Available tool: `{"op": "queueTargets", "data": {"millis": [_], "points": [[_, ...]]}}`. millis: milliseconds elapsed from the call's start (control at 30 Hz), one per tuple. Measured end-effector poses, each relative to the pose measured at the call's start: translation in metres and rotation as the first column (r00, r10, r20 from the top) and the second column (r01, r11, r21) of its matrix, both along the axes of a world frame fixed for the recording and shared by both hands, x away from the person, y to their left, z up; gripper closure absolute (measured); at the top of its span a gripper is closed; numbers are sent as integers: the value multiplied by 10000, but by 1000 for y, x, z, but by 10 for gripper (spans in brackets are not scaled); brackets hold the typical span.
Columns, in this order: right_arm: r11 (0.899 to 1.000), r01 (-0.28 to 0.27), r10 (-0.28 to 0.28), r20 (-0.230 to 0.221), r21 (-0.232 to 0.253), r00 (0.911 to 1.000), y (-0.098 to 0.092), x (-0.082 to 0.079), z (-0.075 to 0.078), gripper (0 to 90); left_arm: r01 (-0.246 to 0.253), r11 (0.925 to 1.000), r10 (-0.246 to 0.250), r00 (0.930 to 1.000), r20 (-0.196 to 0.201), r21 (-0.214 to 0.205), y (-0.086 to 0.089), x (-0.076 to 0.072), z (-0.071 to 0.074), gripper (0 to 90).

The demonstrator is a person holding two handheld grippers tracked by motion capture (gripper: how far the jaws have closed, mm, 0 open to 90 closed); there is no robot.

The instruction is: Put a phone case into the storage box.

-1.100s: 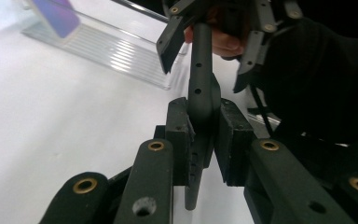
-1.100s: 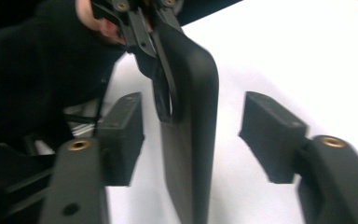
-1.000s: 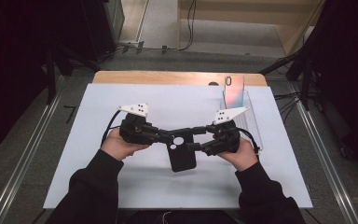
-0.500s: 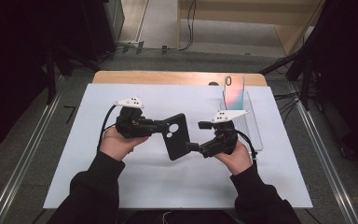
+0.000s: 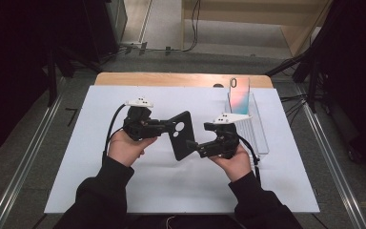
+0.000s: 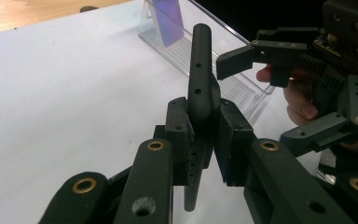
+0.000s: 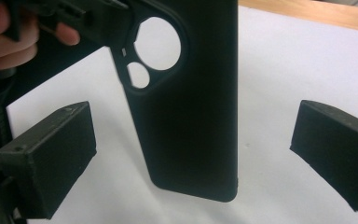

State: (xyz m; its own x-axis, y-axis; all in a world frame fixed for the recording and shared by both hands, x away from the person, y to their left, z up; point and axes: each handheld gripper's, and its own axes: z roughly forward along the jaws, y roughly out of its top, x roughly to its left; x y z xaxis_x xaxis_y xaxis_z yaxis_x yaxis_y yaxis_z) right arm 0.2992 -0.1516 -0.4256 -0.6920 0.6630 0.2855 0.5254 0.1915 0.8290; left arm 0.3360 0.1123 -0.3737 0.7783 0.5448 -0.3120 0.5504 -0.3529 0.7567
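**Phone case held by one hand-held gripper only — slip risk**

While the black phone case (image 5: 181, 134) is clamped edge-on near its camera cut-outs by the left hand-held gripper (image 5: 158, 126), it is held tilted above the white desk (image 5: 95, 157), unsupported below. The right hand-held gripper (image 5: 198, 147) is spread wide, with the case's lower end between its jaws but untouched. A thin-edge pinch on a flexible case could pivot or slip. If closed off-centre, the case may be twisted out and dropped. A phone (image 5: 238, 95) is seen standing in a clear stand (image 5: 257, 129), well apart.

White mat (image 5: 90, 171) bare on left and near side, free to pass. Clear acrylic stand (image 5: 252, 121) with upright phone (image 5: 238, 95) blocks far right. Black phone case (image 5: 182, 134) sits mid-table between left gripper (image 5: 164, 127) and right gripper (image 5: 196, 147), closing that gap.
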Motion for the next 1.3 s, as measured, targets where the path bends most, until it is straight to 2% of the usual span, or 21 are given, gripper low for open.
{"op": "queueTargets", "data": {"millis": [200,367,500,700,867,933,1033,1200,1300], "points": [[9989,468,-466,383,-55,9982,6,-3,1,0,-343,9993,347,9991,-228,171,-9,-2,3,778],[9965,765,-743,634,-331,9952,14,-4,1,0,-481,9985,492,9979,-410,269,-16,-3,3,778],[9939,979,-943,682,-506,9932,19,-4,0,0,-549,9982,558,9977,-397,229,-21,-7,4,778],[9925,1133,-1106,568,-469,9922,24,-2,-1,0,-508,9984,522,9971,-555,261,-28,-9,3,778],[9892,1308,-1261,713,-656,9894,30,-2,-1,0,-483,9986,493,9973,-542,208,-35,-12,3,777],[9873,1406,-1362,625,-733,9887,30,-2,-1,63,-473,9986,484,9975,-520,216,-36,-13,3,777],[9855,1474,-1420,673,-844,9876,30,-3,-2,104,-480,9986,491,9974,-534,221,-36,-14,3,777],[9844,1476,-1407,757,-957,9872,30,-5,-2,117,-432,9989,441,9977,-507,199,-37,-15,2,773],[9851,1438,-1364,804,-945,9874,30,-5,-1,122,-363,9991,371,9987,-336,229,-37,-17,4,764]]}}
